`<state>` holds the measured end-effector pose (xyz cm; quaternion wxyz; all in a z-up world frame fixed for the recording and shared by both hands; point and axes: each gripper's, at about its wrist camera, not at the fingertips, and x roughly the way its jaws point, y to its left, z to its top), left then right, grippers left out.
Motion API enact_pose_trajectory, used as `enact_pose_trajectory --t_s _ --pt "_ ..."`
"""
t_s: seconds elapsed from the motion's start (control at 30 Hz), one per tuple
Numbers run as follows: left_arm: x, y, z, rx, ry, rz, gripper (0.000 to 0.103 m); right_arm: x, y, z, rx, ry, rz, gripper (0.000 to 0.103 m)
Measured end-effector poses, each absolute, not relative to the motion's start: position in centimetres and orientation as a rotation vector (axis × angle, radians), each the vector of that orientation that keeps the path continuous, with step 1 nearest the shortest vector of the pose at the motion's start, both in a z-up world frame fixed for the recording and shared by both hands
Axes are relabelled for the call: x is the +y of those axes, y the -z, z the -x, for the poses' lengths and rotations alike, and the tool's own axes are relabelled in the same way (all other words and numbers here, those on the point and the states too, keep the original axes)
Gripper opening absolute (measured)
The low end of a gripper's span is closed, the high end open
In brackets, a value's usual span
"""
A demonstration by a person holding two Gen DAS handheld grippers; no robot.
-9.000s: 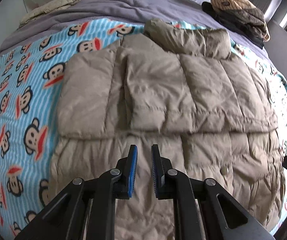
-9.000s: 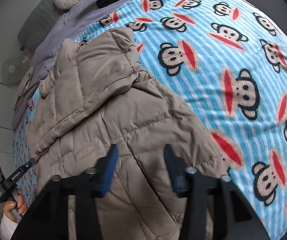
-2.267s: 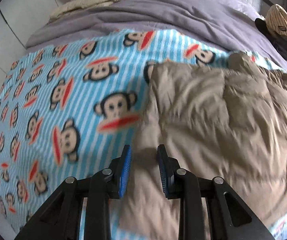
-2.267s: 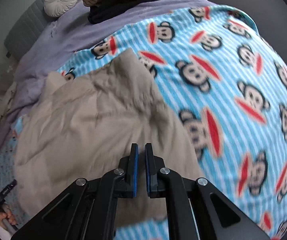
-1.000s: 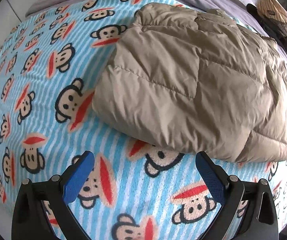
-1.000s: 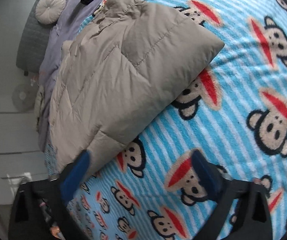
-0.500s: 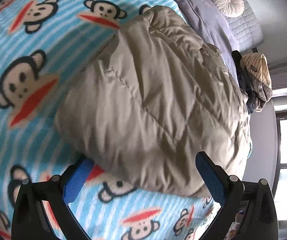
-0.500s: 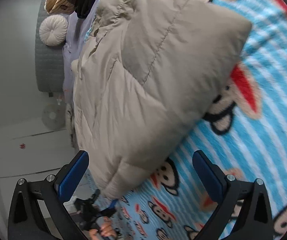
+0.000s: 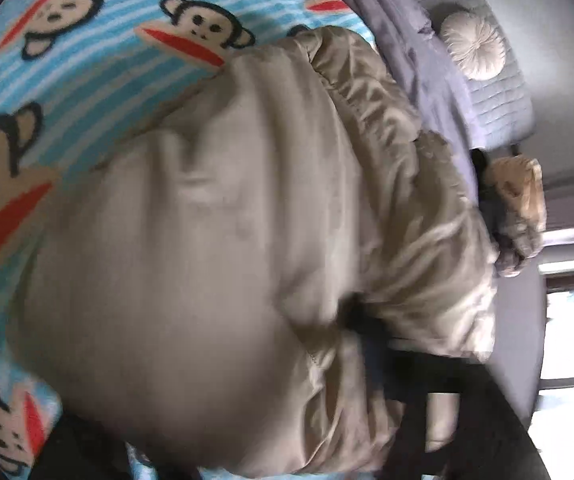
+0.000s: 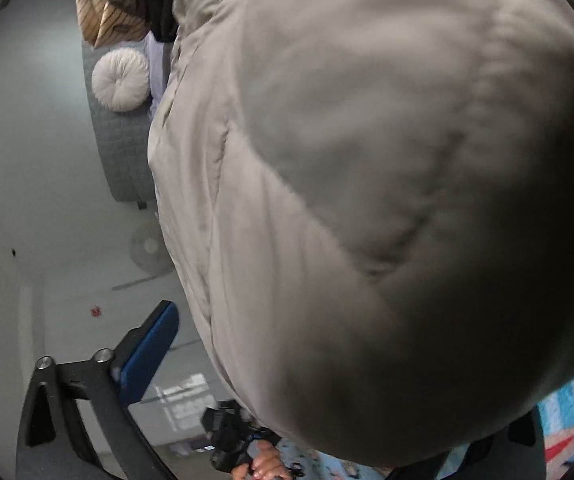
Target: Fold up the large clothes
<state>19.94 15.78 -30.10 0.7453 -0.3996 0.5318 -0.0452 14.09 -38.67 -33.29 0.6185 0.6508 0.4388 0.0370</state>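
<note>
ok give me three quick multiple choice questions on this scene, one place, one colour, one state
1. The round white cushion lies: A on a chair; B against the grey quilted headboard; C on the floor.
2. The monkey-print fleece blanket has stripes of: A blue and white; B green and yellow; C red and black.
3. The beige puffer jacket is: A spread flat; B hanging up; C folded into a bulky bundle.
Answers: B, it rests against the quilting; A, pale blue and white bands show; C, its layers are doubled over.

Jacket (image 9: 215, 264): I read no label or brand on it.
Blanket (image 9: 87, 76): only monkey faces, no words I can read.
</note>
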Motion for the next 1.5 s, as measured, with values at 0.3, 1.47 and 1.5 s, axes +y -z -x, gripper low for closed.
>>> enact_pose_trajectory --t_s 0.3,1.47,1.5 --pt "15.9 24.6 -18.2 1.078 0.235 0.794 0.017 -38.6 30.7 -12.0 0.949 -0.156 -1.532 0.022" --pt "18.7 22.1 1.8 1.492 0.107 0.265 0.075 -37.6 24.6 8.8 1.32 0.102 -1.228 0.074" --pt "18.9 21.4 2.1 1.472 0.079 0.217 0.095 -37.8 24.9 9.5 1.318 0.129 -1.198 0.074"
